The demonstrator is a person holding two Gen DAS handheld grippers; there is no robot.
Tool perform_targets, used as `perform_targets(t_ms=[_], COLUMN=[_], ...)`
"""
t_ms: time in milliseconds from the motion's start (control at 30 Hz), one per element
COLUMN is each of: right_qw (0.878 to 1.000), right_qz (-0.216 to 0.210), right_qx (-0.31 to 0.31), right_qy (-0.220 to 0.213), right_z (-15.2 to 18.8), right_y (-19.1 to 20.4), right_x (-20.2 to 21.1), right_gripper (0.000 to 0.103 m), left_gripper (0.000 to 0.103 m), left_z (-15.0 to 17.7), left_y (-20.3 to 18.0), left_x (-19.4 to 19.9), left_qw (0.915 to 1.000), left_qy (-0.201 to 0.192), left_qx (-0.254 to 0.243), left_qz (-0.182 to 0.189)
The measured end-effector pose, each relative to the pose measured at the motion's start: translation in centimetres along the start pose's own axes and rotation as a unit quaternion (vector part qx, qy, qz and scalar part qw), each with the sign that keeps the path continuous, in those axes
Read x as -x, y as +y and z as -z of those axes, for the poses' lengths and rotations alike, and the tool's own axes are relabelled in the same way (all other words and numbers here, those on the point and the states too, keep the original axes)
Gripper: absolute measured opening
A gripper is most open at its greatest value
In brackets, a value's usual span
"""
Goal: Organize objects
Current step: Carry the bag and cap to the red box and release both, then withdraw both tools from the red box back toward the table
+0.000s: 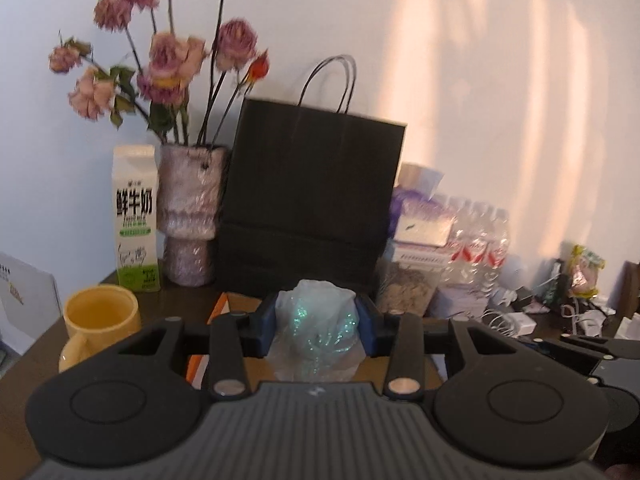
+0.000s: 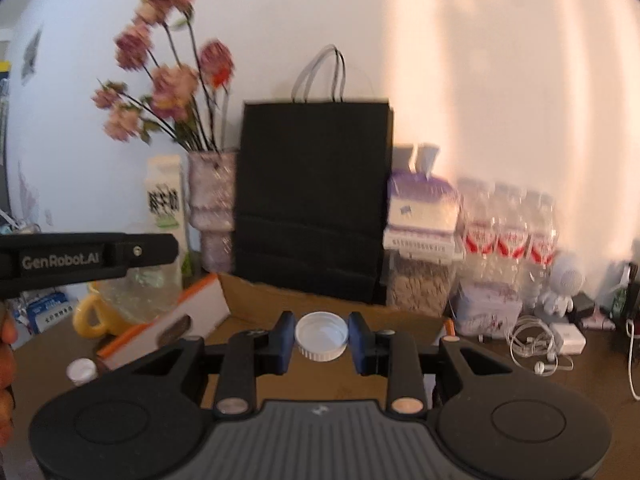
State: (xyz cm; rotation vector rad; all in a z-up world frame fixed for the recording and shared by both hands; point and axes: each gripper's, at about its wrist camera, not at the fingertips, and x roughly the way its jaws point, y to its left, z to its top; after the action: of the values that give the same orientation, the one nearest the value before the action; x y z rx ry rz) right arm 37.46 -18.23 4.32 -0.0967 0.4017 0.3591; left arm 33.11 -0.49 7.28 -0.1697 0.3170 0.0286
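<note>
Both grippers loaded above the desk: crumpled plastic wrap (image 1: 316, 320) in the left, white cap (image 2: 321, 335) in the right.

Wrap: clamped between the blue pads (image 1: 267, 330) of the left gripper (image 1: 317, 330), held off the surface above the orange-edged box (image 2: 168, 326), just right of the yellow mug (image 1: 100, 320). Cap: pinched rim to rim, open side up, in the right gripper (image 2: 321, 338), over the brown cardboard (image 2: 320, 304) in front of the black paper bag (image 2: 314, 200). Keep both grips firm and level; soft film likely slips if loosened, and a shallow cap likely tilts out if rolled. Carry each item clear of the vase (image 1: 190, 216), milk carton (image 1: 135, 216) and water bottles (image 2: 508, 228); release only once resting. Pose: both tools roughly horizontal, pointing toward the wall, left one close beside the right, slightly higher. Second small cap (image 2: 81, 371) lying on the desk at lower left.
</note>
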Motion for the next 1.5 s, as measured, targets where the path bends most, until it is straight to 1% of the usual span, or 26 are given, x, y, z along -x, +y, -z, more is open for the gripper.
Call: perform_targets(t_ms=[67, 200, 333, 533, 567, 600, 633, 667, 700, 733, 767, 800, 900, 1267, 1400, 1500], right_qw=[1.000, 1.000, 0.999, 0.999, 0.999, 0.999, 0.999, 0.999, 0.999, 0.999, 0.999, 0.999, 0.999, 0.999, 0.999, 1.000], right_qz=[0.000, -0.002, 0.001, 0.000, 0.001, 0.003, 0.005, 0.007, 0.010, 0.012, 0.014, 0.015, 0.016, 0.017, 0.015, 0.019], right_qx=[-0.005, -0.009, -0.008, -0.012, -0.011, -0.012, -0.013, -0.013, -0.015, -0.015, -0.015, -0.016, -0.020, -0.020, -0.014, -0.001], right_qy=[0.009, 0.030, 0.050, 0.051, 0.051, 0.052, 0.053, 0.052, 0.052, 0.050, 0.047, 0.046, 0.047, 0.044, 0.033, 0.016], right_z=[0.4, 1.2, 1.9, 2.2, 2.2, 2.2, 2.3, 2.2, 2.2, 2.2, 2.2, 2.2, 2.1, 2.0, 1.6, 1.0], right_y=[-0.3, -0.6, -0.7, -0.8, -0.8, -0.8, -0.8, -0.8, -0.9, -0.9, -1.0, -1.0, -1.1, -1.1, -0.9, -0.5], right_x=[-0.9, -2.5, -3.8, -3.9, -3.9, -4.0, -4.0, -4.0, -4.0, -3.9, -3.9, -3.8, -3.8, -3.5, -2.5, -0.9], right_gripper=[0.028, 0.028, 0.028, 0.028, 0.028, 0.030, 0.039, 0.048, 0.071, 0.092, 0.097, 0.099, 0.103, 0.103, 0.103, 0.103], left_gripper=[0.041, 0.041, 0.041, 0.043, 0.046, 0.049, 0.057, 0.069, 0.078, 0.096, 0.103, 0.103, 0.103, 0.103, 0.103, 0.103], left_z=[0.5, 1.0, 1.8, 2.6, 2.7, 2.7, 2.7, 2.7, 2.7, 2.6, 2.6, 2.5, 2.3, 2.0, 1.5, 0.9], left_y=[0.6, 1.5, 2.1, 2.0, 2.0, 2.0, 1.9, 1.8, 1.7, 1.7, 1.6, 1.4, 1.4, 1.7, 1.7, 1.4], left_x=[-1.0, -3.1, -4.6, -5.2, -5.2, -5.2, -5.2, -5.1, -5.1, -4.9, -4.8, -4.6, -4.4, -4.1, -3.0, -1.2], left_qw=[0.9999, 0.9990, 0.9976, 0.9972, 0.9972, 0.9972, 0.9973, 0.9975, 0.9977, 0.9980, 0.9982, 0.9984, 0.9987, 0.9987, 0.9993, 0.9998], left_qy=[0.009, 0.040, 0.065, 0.073, 0.073, 0.073, 0.072, 0.069, 0.066, 0.061, 0.055, 0.049, 0.045, 0.043, 0.032, 0.011], left_qx=[0.004, 0.006, 0.006, 0.003, 0.003, 0.003, 0.003, 0.002, 0.002, 0.002, 0.002, 0.000, 0.003, 0.009, 0.011, 0.006], left_qz=[-0.009, -0.021, -0.025, -0.017, -0.015, -0.014, -0.016, -0.016, -0.015, -0.017, -0.022, -0.027, -0.023, -0.025, -0.018, -0.015])
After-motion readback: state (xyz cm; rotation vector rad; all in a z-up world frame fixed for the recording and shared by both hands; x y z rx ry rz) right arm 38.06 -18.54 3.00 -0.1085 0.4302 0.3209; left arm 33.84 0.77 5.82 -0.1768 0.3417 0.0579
